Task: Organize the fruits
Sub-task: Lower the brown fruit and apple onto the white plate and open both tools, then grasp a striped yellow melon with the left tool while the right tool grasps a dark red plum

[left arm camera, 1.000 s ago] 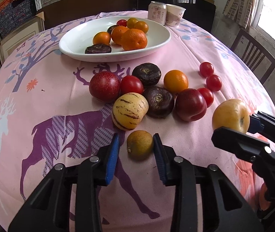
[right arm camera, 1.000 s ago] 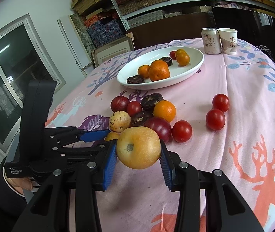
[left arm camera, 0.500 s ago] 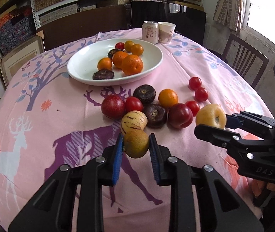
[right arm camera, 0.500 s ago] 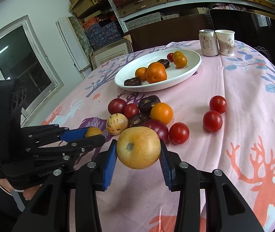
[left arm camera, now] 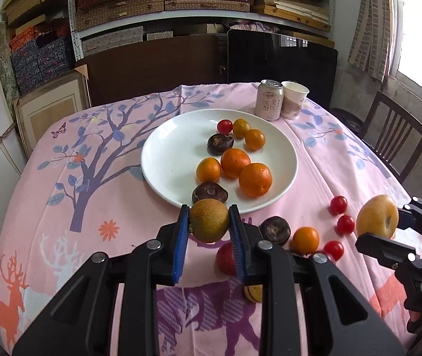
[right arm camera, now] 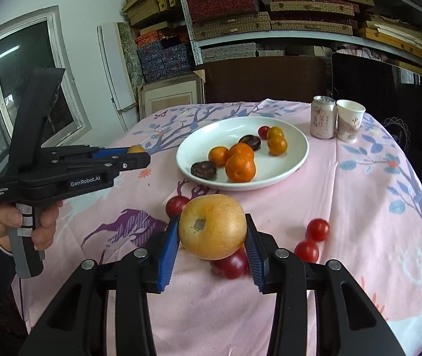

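Observation:
My left gripper (left arm camera: 208, 225) is shut on a small brown-green round fruit (left arm camera: 208, 221) and holds it above the table, near the front rim of the white plate (left arm camera: 166, 151). My right gripper (right arm camera: 212, 231) is shut on a large yellow pear (right arm camera: 212, 227), held above the loose fruit; it also shows in the left wrist view (left arm camera: 377, 220). The plate holds several oranges (left arm camera: 255, 179), two dark fruits and a cherry tomato. Loose on the pink cloth lie cherry tomatoes (left arm camera: 338, 205), an orange (left arm camera: 305, 239), a dark fruit (left arm camera: 275, 230) and red plums (right arm camera: 230, 262).
A drink can (left arm camera: 269, 100) and a paper cup (left arm camera: 294, 99) stand behind the plate. A wooden chair (left arm camera: 395, 136) stands at the right of the round table. Shelves of boxes fill the back wall. The left hand-held gripper body (right arm camera: 62, 166) is at the left of the right wrist view.
My left gripper closed on the small brown-green fruit, lifted it off the cloth and carried it toward the plate. My right gripper rose and moved forward with the pear still held.

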`<control>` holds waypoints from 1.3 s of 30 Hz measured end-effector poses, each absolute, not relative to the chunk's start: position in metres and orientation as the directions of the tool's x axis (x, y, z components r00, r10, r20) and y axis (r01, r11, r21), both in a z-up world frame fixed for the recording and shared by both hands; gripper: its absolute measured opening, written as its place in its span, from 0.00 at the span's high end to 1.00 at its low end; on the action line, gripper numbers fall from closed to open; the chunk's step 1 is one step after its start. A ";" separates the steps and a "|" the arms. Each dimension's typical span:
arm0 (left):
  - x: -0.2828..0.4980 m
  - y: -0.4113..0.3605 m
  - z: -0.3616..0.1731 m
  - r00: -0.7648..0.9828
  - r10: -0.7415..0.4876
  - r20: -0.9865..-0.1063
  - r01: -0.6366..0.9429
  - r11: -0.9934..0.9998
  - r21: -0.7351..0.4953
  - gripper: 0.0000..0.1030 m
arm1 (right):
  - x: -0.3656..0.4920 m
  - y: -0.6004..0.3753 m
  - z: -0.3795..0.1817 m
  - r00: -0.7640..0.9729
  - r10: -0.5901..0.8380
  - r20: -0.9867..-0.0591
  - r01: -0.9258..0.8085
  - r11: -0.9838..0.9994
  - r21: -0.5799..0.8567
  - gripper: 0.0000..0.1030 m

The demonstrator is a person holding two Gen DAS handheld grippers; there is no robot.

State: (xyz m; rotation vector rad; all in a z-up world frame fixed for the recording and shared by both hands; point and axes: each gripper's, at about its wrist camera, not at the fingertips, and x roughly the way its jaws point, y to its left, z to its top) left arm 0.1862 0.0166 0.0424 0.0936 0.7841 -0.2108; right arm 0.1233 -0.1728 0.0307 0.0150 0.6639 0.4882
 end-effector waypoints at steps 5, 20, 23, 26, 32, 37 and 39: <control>0.233 0.013 0.022 0.671 -0.131 -0.730 0.170 0.985 -0.021 0.75 | 0.186 -0.169 0.029 0.669 0.420 -0.613 -0.371 0.904 0.215 0.59; 0.287 0.016 -0.016 0.612 -0.081 -0.787 0.088 0.996 -0.033 0.68 | 0.293 -0.171 -0.020 0.592 0.385 -0.708 -0.187 0.920 0.344 0.50; 0.282 0.015 -0.011 0.622 -0.065 -0.781 0.073 0.997 -0.025 0.39 | 0.290 -0.170 -0.018 0.596 0.382 -0.706 -0.209 0.923 0.323 0.49; 0.271 0.013 -0.003 0.652 -0.046 -0.757 0.082 0.997 0.010 0.32 | 0.279 -0.177 -0.014 0.609 0.392 -0.690 -0.210 0.918 0.336 0.46; 0.240 0.008 0.004 0.659 -0.053 -0.751 0.111 0.993 0.028 0.24 | 0.240 -0.183 -0.008 0.641 0.288 -0.712 -0.248 0.955 0.163 0.45; 0.207 0.005 0.003 0.654 -0.083 -0.752 0.144 0.989 0.017 0.22 | 0.204 -0.203 -0.003 0.650 0.289 -0.703 -0.257 0.954 0.154 0.44; 0.195 0.004 0.003 0.654 -0.094 -0.751 0.156 0.988 0.012 0.21 | 0.189 -0.211 -0.003 0.651 0.293 -0.701 -0.257 0.953 0.160 0.44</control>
